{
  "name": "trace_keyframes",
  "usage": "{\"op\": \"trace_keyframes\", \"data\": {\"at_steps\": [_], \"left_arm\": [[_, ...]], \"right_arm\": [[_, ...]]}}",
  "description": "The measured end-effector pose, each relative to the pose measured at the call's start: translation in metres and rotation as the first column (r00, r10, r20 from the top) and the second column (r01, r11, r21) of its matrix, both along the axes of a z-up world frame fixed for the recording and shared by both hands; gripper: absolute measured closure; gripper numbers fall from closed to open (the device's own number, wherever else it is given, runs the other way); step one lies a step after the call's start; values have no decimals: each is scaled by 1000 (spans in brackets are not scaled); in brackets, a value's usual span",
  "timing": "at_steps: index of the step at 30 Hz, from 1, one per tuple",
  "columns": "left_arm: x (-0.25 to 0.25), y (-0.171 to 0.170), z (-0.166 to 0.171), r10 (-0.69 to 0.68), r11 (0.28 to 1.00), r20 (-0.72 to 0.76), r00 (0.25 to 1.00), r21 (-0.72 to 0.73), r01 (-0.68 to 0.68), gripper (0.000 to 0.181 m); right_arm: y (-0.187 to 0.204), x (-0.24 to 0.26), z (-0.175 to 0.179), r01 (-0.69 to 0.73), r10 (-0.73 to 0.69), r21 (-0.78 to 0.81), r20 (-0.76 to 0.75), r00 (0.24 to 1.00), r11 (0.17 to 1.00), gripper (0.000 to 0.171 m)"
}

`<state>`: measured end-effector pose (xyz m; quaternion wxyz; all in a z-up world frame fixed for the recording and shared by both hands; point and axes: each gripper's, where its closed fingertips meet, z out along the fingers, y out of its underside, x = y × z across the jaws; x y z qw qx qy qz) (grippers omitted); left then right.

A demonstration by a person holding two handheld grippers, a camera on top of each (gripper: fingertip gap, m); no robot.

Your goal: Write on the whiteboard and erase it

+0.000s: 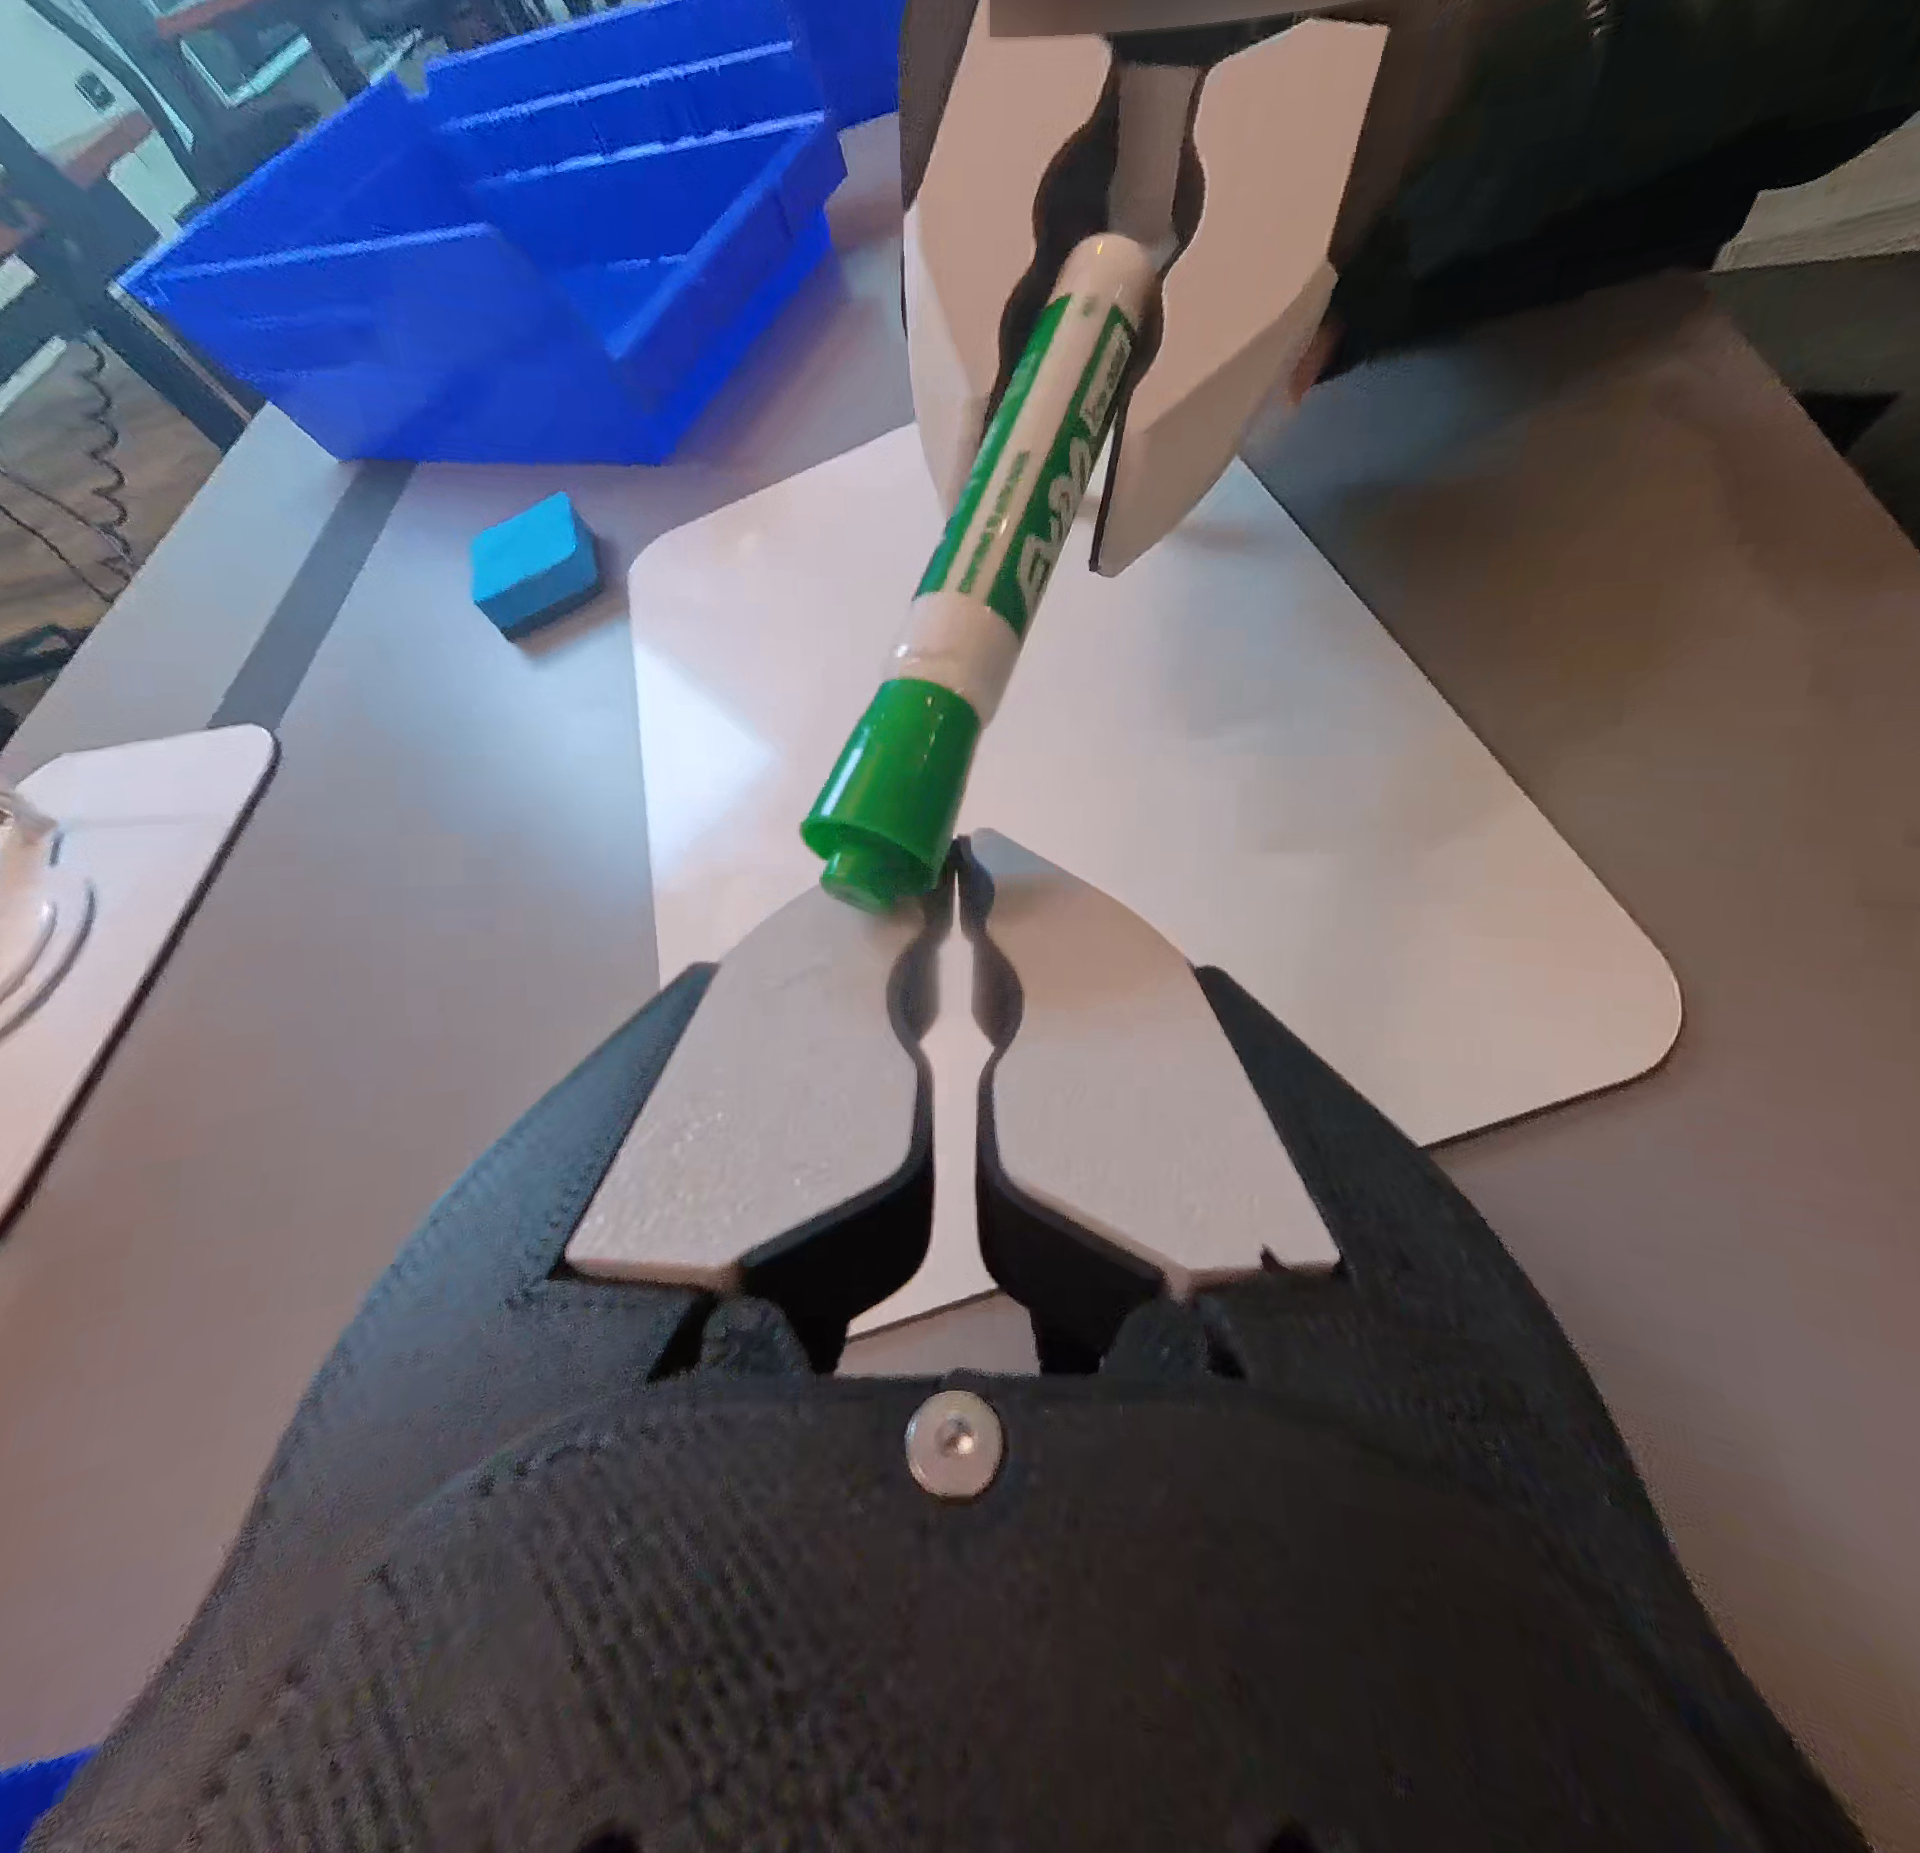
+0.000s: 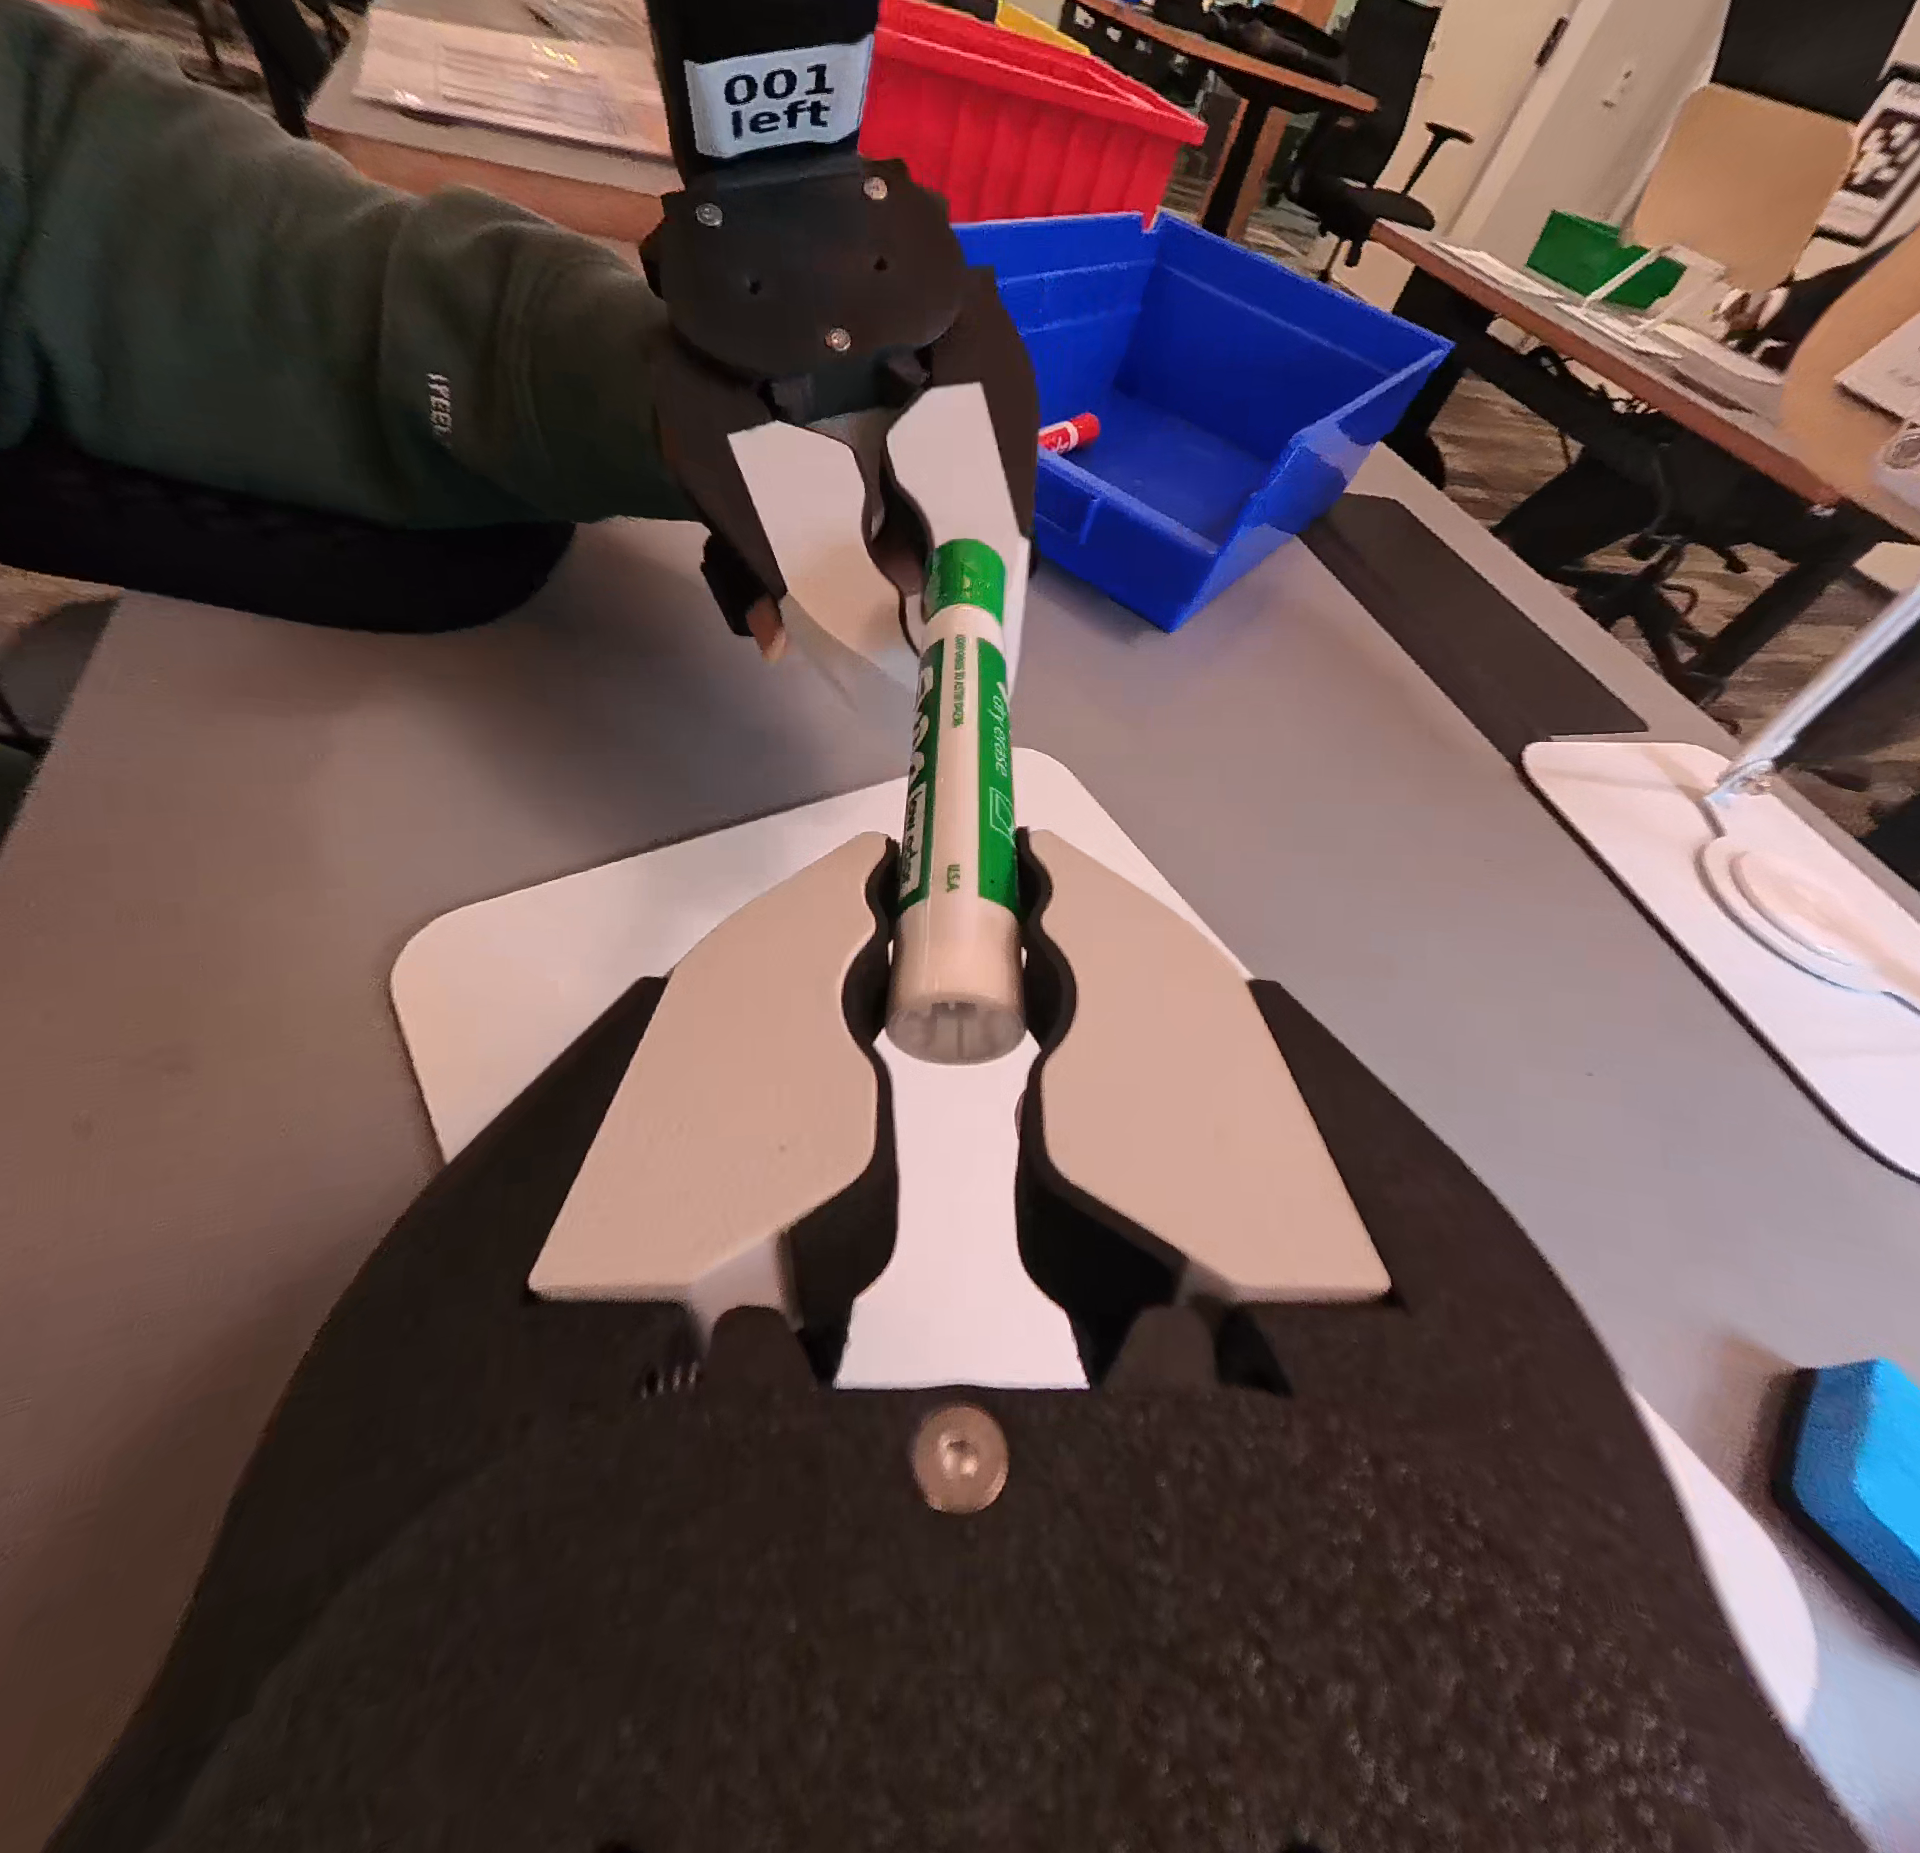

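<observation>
1. Left tongs (image 1: 940, 873) fill the near part of the left wrist view, black body with white fingers; the jaws are nearly together, only a thin gap between the tips, with the marker's green cap (image 1: 894, 816) touching the tip of one finger; whether they pinch the cap's end I cannot tell.
2. Right tongs (image 2: 958, 858) are closed on the barrel of the green and white marker (image 2: 961, 806), gripping it near its blunt rear end, which sits in the rounded notch between the fingers; the marker points away from this camera, towards the left tongs (image 2: 904, 598), its cap lying against their white fingers.
3. Seen from the left wrist, the right tongs (image 1: 1101, 453) come in from the far side, and the marker (image 1: 1013, 515) slants down and towards the camera, cap end lowest.
4. Under both tongs lies the whiteboard (image 1: 1247, 816), flat on the grey bench (image 1: 436, 920), its visible surface bare; the marker is held above it.
5. Left of the whiteboard, on the bench, sits a blue eraser (image 1: 535, 577), just apart from the board's edge.
6. Blue bins (image 1: 499, 276) stand at the far left of the bench; in the right wrist view a blue bin (image 2: 1226, 432) holds a red-capped marker (image 2: 1068, 435), and a red bin (image 2: 1018, 130) stands beyond it.
7. A dark green sleeve (image 2: 260, 328) leads to the left tongs.
</observation>
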<state>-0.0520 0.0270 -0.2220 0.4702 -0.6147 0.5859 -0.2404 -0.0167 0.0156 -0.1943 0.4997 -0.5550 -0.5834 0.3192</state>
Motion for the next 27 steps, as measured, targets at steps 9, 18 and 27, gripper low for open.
{"op": "trace_keyframes", "data": {"at_steps": [9,18,27], "left_arm": [[1,-17,25,-77,995,148,986,-59,86,148],[9,-28,41,-104,983,260,960,-118,138,161],[17,-34,37,-108,965,283,953,-201,169,163]], "right_arm": [[-9,9,0,-112,110,-122,-27,994,986,151],[-16,9,-5,-166,165,-160,-19,986,973,151],[-20,11,-4,-189,187,-170,-29,982,967,151]]}}
